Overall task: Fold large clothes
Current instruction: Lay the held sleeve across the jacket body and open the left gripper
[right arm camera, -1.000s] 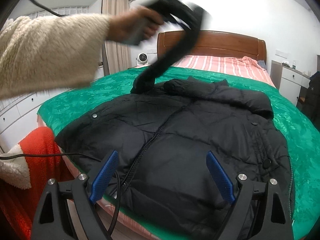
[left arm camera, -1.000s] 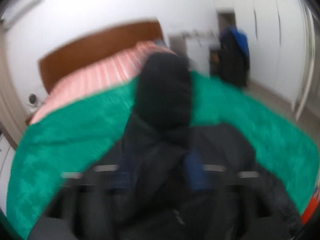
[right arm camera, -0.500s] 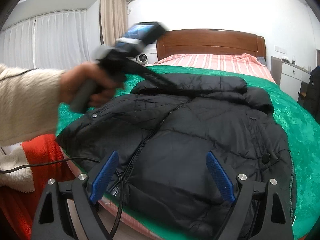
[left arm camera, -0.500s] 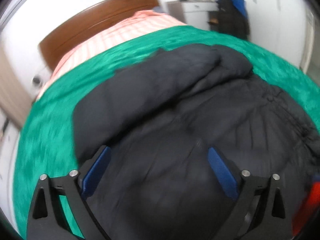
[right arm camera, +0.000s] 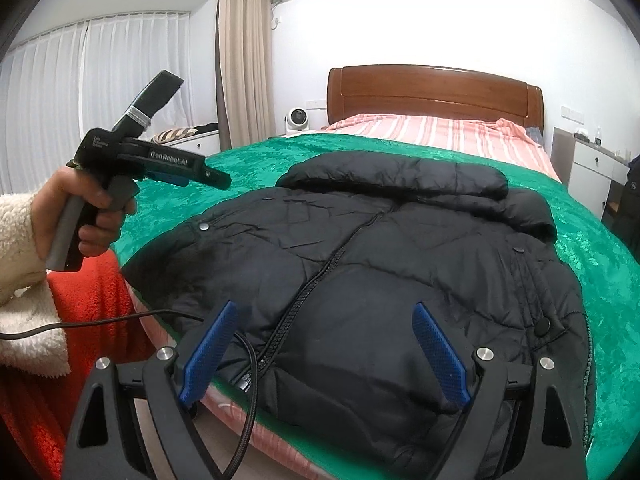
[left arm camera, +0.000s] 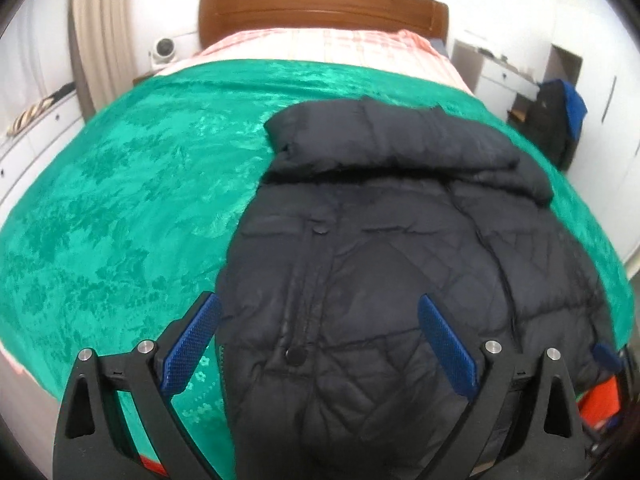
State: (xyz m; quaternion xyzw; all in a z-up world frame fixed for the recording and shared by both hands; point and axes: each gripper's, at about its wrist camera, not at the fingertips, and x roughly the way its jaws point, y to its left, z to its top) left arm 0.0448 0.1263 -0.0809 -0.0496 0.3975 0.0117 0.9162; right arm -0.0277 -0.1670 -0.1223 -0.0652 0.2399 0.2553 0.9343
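The jacket (right arm camera: 400,264) hem is cut off below; it lies flat, sleeve folded across. Left gripper (left arm camera: 320,344) and right gripper (right arm camera: 320,352) gape wide, empty.

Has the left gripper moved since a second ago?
Yes. The left gripper has dropped from above the wooden headboard to the left, releasing the black puffer jacket sleeve.

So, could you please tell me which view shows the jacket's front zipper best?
The right wrist view: the black puffer jacket's zipper runs unobstructed from collar to hem. The left wrist view shows it only faintly, blurred.
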